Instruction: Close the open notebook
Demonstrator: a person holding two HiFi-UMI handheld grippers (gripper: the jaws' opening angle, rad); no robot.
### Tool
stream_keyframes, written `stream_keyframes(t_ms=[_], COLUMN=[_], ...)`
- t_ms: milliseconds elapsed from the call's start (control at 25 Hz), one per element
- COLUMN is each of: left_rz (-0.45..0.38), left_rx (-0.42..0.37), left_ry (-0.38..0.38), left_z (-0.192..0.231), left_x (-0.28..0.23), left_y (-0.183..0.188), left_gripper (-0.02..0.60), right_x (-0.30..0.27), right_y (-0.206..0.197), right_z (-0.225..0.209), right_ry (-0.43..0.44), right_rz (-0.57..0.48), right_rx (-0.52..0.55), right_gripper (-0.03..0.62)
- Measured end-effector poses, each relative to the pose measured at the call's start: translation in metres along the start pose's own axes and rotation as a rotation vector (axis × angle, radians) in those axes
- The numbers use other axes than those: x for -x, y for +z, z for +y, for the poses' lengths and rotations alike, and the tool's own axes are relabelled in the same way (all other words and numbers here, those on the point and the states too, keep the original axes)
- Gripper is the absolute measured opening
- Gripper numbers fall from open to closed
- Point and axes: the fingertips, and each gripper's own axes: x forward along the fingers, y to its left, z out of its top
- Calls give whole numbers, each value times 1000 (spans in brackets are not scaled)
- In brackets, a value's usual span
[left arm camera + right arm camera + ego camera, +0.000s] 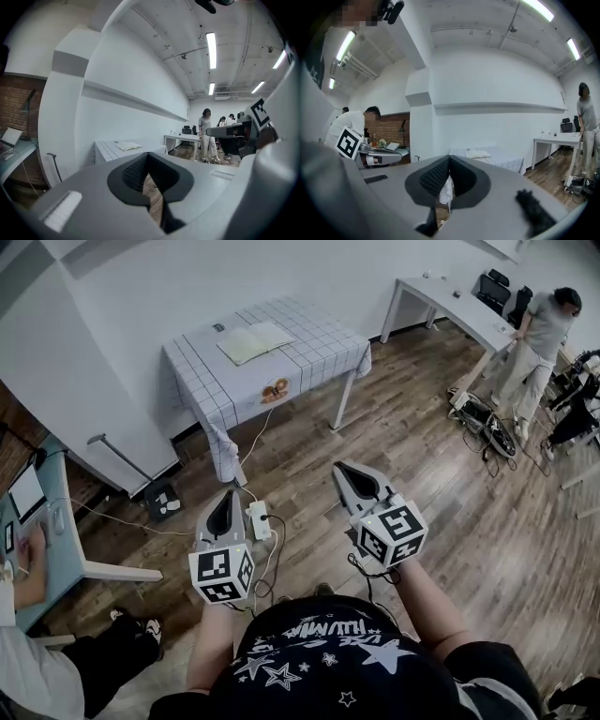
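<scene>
Being held out ahead of the body, well apart from the work, are the left hand-held gripper (226,495) and the right hand-held gripper (342,470); both are being kept pressed together, with nothing between the jaws. The open notebook (255,341) is lying flat on the checked cloth of the bench (323,348) across the room, near the wall; the task is being judged as not yet begun. Risks being noted: a power strip (258,519) and its cable (255,439) are lying on the floor along the way to the bench, so a foot may be snagged on the approach; with jaws shut, the cover is likely being pushed rather than lifted, so the notebook may be slid over the cloth, or the cloth bunched; only a few leaves may be turned, leaving it half open.
</scene>
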Motion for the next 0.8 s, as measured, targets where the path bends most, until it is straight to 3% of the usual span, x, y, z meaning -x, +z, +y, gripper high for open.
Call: stream_keyframes(t_ms=[280, 560, 800], left_rz=[14, 24, 65], left_rx=[26, 8, 33], left_ry=[21, -63, -74], left_z=[16, 15, 24], left_x=[10, 27, 27], left_y=[-7, -22, -39], left_gripper=[9, 9, 9], right_x=[-1, -2, -4], right_y=[-7, -28, -56], right_z=[9, 14, 34], right_ry=[2, -39, -26], right_rz=[10, 33, 113], right_rx=[-4, -40, -25], right_gripper=[15, 15, 15])
